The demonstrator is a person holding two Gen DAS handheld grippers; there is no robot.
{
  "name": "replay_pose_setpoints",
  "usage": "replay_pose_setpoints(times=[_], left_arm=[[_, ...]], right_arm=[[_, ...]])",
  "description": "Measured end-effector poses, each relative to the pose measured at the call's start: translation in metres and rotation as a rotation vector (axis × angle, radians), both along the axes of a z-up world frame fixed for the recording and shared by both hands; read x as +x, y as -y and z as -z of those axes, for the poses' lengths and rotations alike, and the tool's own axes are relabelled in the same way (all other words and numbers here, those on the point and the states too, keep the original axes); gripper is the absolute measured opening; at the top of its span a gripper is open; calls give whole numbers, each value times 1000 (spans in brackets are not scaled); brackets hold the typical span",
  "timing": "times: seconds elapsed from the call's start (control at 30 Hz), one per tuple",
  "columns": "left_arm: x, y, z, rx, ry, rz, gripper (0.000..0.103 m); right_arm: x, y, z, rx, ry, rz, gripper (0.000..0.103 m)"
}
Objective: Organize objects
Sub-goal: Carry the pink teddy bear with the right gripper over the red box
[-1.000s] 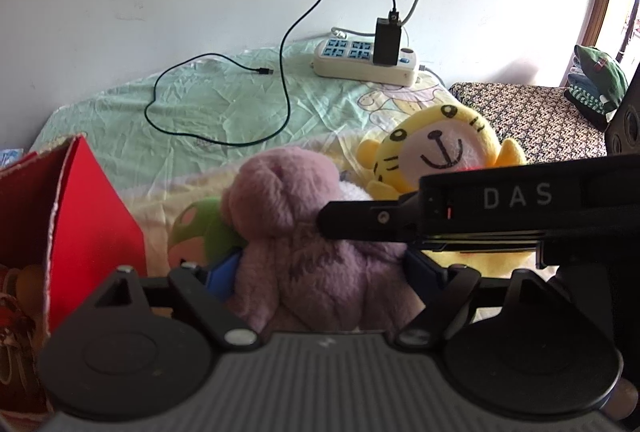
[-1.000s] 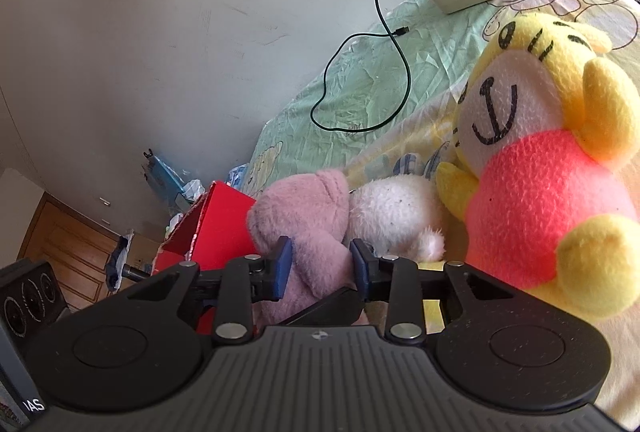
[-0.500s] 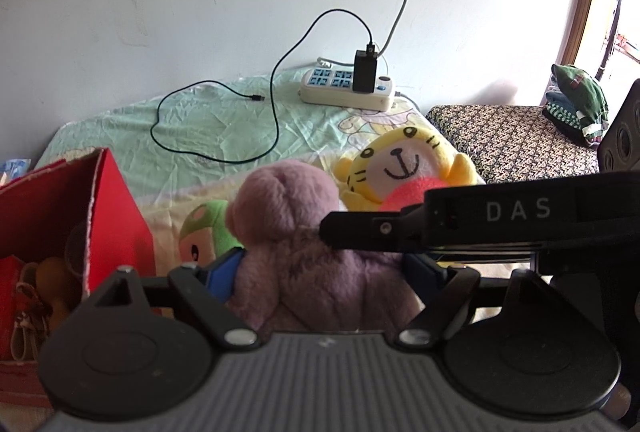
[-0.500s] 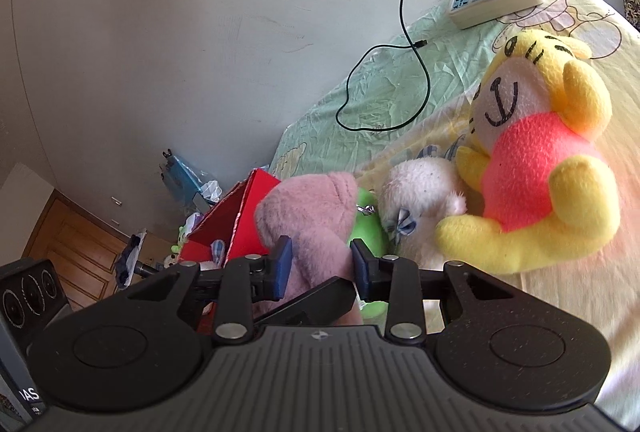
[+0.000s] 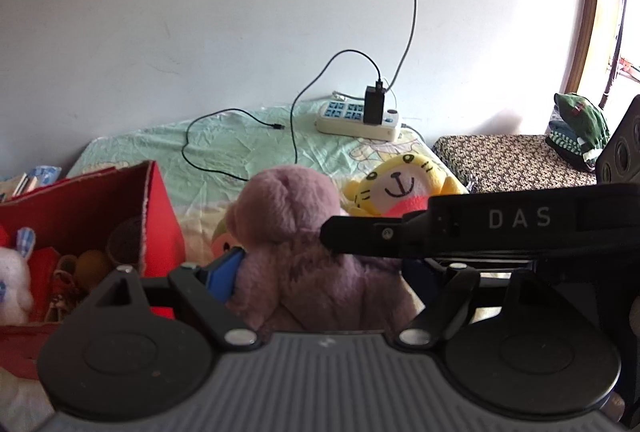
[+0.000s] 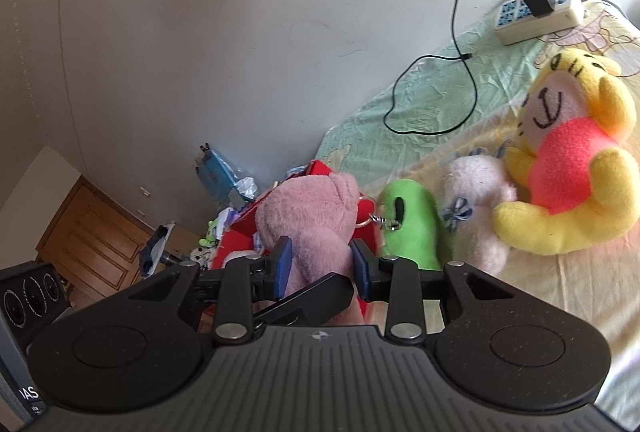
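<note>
A pink-purple plush bear hangs above the bed, held by both grippers. My left gripper is shut across its wide body, blue pads pressed into both sides. My right gripper is shut on a narrower part of the same bear, and its black finger crosses the left wrist view. A red cardboard box with several small toys inside stands just left of the bear. On the sheet lie a green plush, a pale pink plush and a yellow tiger plush.
A white power strip with a black charger and a looping black cable lies at the far end of the bed by the wall. A patterned bench with folded clothes stands to the right. A wooden cabinet and clutter sit beyond the box.
Both grippers have risen with the bear and drawn back toward the red box. The toys on the bed look smaller and farther. The box's inside has come into view.
</note>
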State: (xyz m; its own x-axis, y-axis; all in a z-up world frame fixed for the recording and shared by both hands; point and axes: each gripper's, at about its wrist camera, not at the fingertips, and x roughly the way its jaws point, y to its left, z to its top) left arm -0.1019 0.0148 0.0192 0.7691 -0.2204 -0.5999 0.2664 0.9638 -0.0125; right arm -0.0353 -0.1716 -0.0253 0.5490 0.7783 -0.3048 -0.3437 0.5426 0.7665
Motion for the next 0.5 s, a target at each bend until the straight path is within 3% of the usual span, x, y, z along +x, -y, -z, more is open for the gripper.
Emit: replay_pose_setpoints(times=[0.5], left_arm=[[-25, -59, -33, 4, 126, -87, 83]], right_arm=[[1, -72, -31, 17, 107, -22, 36]])
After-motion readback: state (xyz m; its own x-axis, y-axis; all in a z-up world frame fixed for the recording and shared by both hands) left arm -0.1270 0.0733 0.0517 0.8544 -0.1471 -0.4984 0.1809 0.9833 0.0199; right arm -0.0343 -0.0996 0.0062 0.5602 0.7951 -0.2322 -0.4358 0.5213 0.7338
